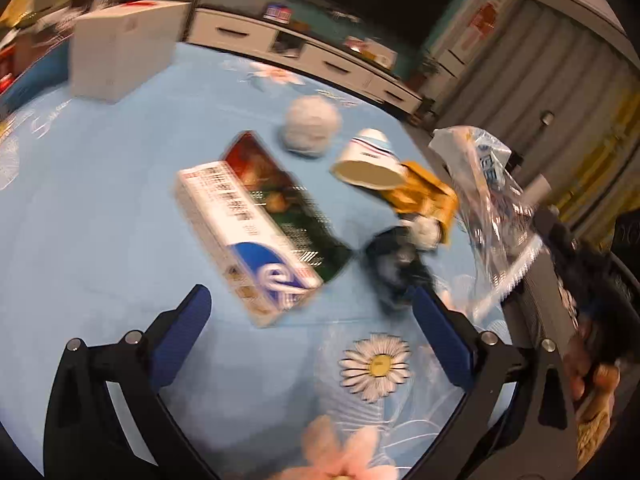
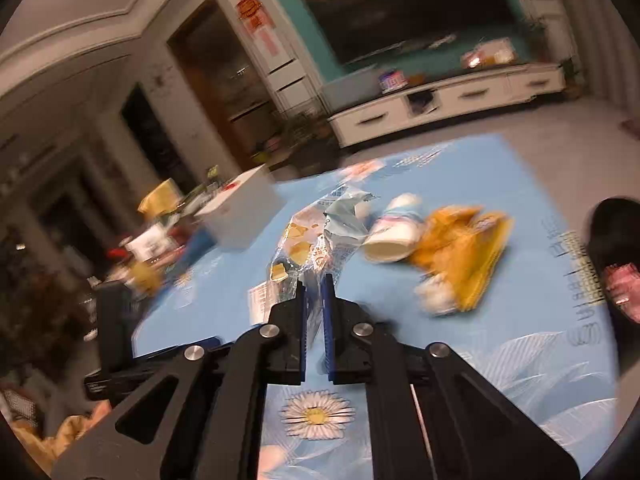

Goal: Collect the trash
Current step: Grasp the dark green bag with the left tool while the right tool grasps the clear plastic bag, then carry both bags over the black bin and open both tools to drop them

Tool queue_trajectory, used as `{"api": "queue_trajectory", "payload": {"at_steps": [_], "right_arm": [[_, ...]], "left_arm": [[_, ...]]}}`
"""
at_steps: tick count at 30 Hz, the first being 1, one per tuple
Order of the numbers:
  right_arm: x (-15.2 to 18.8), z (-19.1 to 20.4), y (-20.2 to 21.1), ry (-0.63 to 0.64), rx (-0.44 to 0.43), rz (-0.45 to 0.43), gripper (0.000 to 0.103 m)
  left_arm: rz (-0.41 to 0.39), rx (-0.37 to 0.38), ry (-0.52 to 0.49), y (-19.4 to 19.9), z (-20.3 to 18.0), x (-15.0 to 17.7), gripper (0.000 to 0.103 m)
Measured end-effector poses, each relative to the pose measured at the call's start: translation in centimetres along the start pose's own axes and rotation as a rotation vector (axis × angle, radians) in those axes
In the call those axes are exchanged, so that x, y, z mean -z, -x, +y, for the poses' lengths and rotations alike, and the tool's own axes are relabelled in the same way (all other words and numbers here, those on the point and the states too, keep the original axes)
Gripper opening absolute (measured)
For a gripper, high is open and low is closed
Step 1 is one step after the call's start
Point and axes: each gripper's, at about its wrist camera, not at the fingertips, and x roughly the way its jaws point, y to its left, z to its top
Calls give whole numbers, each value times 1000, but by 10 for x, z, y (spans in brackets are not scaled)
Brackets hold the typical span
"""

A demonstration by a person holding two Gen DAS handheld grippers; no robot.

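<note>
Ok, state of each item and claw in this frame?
Left claw: open, above the table, holding nothing.
Right claw: shut on clear wrapper, lifted.
Paper cup: tipped on its side.
Carton: lying flat.
Yellow wrapper: crumpled, beside the cup.
White box: upright, closed.

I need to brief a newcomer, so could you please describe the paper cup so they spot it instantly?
On the blue floral tablecloth, look beside the crumpled yellow wrapper. The white paper cup lies on its side, the only item with a round open mouth.
</note>
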Motion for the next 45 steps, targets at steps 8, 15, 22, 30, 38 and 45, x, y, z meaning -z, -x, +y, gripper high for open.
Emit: {"api": "queue_trajectory", "payload": {"at_steps": [8,15,22,30,38,45], "right_arm": [[16,-62,42,-99,149,-42,8],[24,-92,52,-147,165,-61,8],[30,-111,58,-189,172,-82,8],[36,-137,79,-241,216,-141,8],[45,-178,110,-313,298,-217,8],[45,-223,125,-362,374,-267,8]], "left_arm": [[47,69,-148,-39,-70,-6,100],[105,8,-182,-88,-92,-7,84],[135,-6,-141,-105,-84,-6,52],[81,75,-167,-75,-109,-15,49],[71,198,-316,-79,-189,-30,50],[106,290,-441,-127,-270,-37,50]]}}
